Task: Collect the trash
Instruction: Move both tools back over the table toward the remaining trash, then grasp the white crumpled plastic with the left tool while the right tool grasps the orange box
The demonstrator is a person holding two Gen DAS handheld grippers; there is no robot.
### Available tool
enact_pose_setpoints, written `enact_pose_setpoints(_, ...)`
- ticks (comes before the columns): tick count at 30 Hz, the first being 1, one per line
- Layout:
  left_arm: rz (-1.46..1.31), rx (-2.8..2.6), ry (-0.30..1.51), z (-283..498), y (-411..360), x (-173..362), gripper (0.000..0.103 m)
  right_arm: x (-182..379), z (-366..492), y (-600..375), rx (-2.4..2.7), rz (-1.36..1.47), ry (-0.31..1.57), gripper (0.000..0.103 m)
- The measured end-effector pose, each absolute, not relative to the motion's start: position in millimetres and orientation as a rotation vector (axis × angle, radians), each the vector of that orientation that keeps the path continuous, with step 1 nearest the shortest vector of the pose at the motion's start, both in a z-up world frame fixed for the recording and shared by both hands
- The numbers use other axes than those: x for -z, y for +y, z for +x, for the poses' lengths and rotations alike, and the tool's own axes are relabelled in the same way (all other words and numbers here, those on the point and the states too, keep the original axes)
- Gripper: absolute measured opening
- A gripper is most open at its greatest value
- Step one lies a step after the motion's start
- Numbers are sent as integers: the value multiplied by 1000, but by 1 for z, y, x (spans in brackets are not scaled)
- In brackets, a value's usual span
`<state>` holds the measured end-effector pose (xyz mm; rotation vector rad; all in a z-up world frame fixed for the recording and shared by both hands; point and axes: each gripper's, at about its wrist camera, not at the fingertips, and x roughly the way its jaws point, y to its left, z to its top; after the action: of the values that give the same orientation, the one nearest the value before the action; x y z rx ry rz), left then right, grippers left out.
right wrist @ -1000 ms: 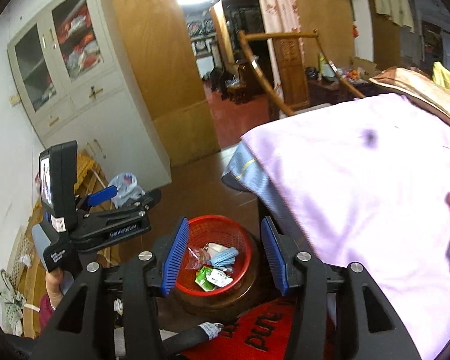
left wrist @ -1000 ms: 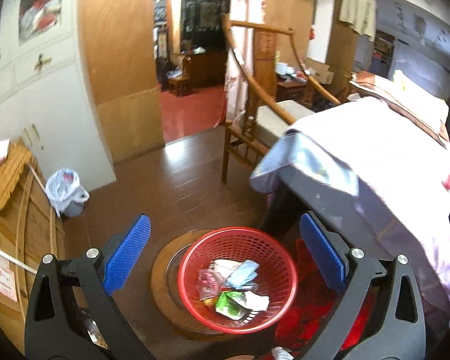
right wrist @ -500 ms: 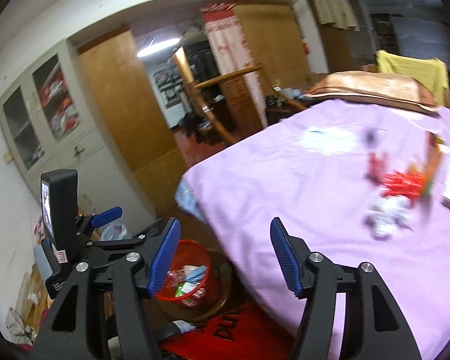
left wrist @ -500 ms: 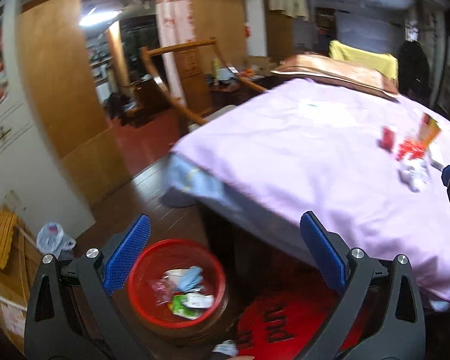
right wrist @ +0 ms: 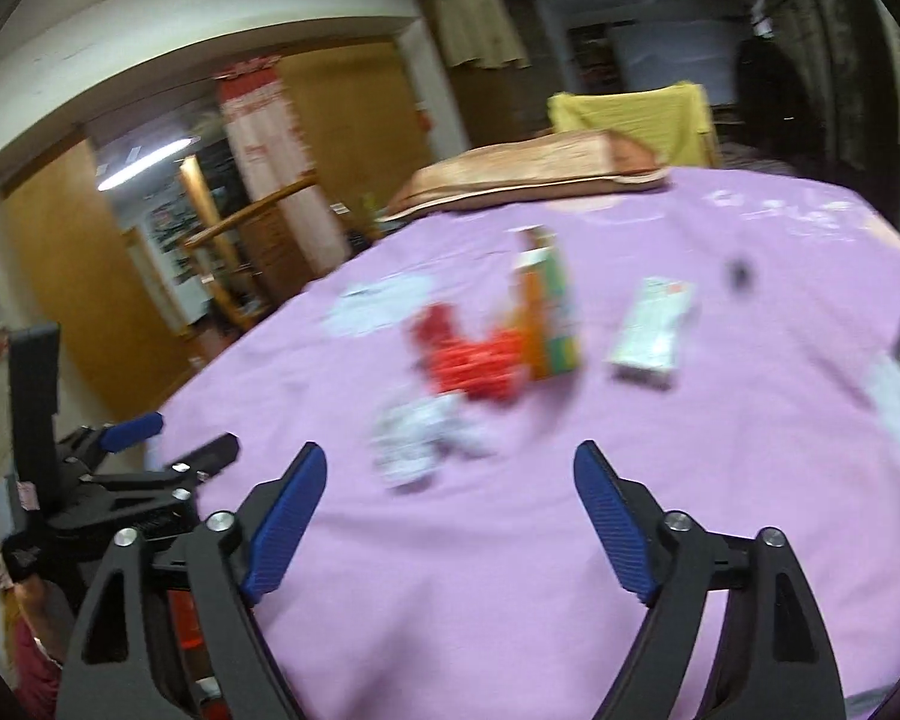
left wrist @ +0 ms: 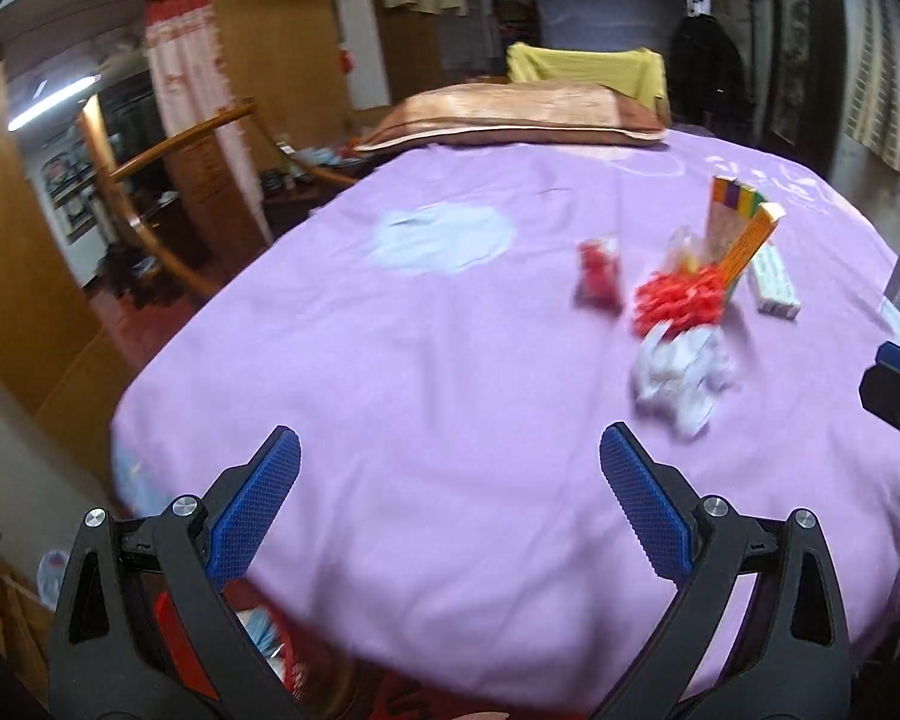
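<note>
While both grippers are hanging wide open and empty over the near edge of a bed draped in a purple sheet (left wrist: 426,360), the litter they are after is lying ahead on the cover. Going left to right in the right wrist view: a crumpled white wrapper (right wrist: 417,441) is sitting nearest, just ahead and slightly left of the right gripper (right wrist: 450,516); behind it a heap of red scraps (right wrist: 474,363) is touching an upright orange-and-green carton (right wrist: 549,312); a white box (right wrist: 654,330) is lying apart to the right, its long axis pointing away from the camera. From the left gripper (left wrist: 450,510) the same crumpled white wrapper (left wrist: 681,375) is lying ahead and well to the right, so the right hand appears the nearer of the two. Blur is hiding finer detail. Compared with half a second ago, both cameras are now looking further over the bed: the red basket of collected trash, in plain sight then, is showing only as a red sliver (left wrist: 177,654) low behind the left gripper's finger, and the litter is looming larger.
</note>
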<state>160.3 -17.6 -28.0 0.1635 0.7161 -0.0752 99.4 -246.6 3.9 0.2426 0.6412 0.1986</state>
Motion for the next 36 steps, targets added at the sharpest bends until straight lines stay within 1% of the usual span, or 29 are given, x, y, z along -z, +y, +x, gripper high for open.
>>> enact_pose_setpoints(2, 161, 97, 721, 177, -25, 26, 96, 2, 104, -260, -168, 250, 647, 89)
enact_pose_setpoints(8, 102, 214, 797, 218, -52, 35, 96, 16, 122, -287, -124, 313, 674, 90)
enact_pose_setpoints(11, 106, 287, 825, 223, -70, 44, 96, 22, 124, -295, -103, 343, 681, 90)
enact_pose_setpoints(17, 206, 345, 864, 227, -108, 66, 96, 35, 137, -306, -119, 425, 732, 90)
enact_pose_setpoints(24, 189, 312, 960, 245, -110, 81, 96, 39, 138, -307, -118, 446, 750, 91)
enact_pose_setpoints(26, 143, 316, 957, 246, -102, 79, 91, 39, 138, -306, -119, 446, 752, 91)
enact_pose_setpoints(27, 126, 321, 944, 245, -99, 77, 82, 40, 138, -306, -120, 445, 753, 91)
enact_pose_setpoints(28, 106, 336, 935, 243, -96, 76, 70, 40, 137, -306, -122, 445, 755, 91)
enact_pose_setpoints(29, 91, 349, 934, 244, -93, 75, 63, 40, 138, -306, -123, 444, 756, 91)
enact_pose_setpoints(30, 77, 360, 934, 244, -91, 76, 49, 39, 138, -306, -122, 445, 757, 91)
enact_pose_setpoints(31, 57, 373, 935, 242, -88, 76, 42, 40, 138, -307, -122, 447, 759, 91)
enact_pose_setpoints(36, 59, 314, 873, 233, -73, 71, 41, 43, 140, -308, -117, 461, 769, 91)
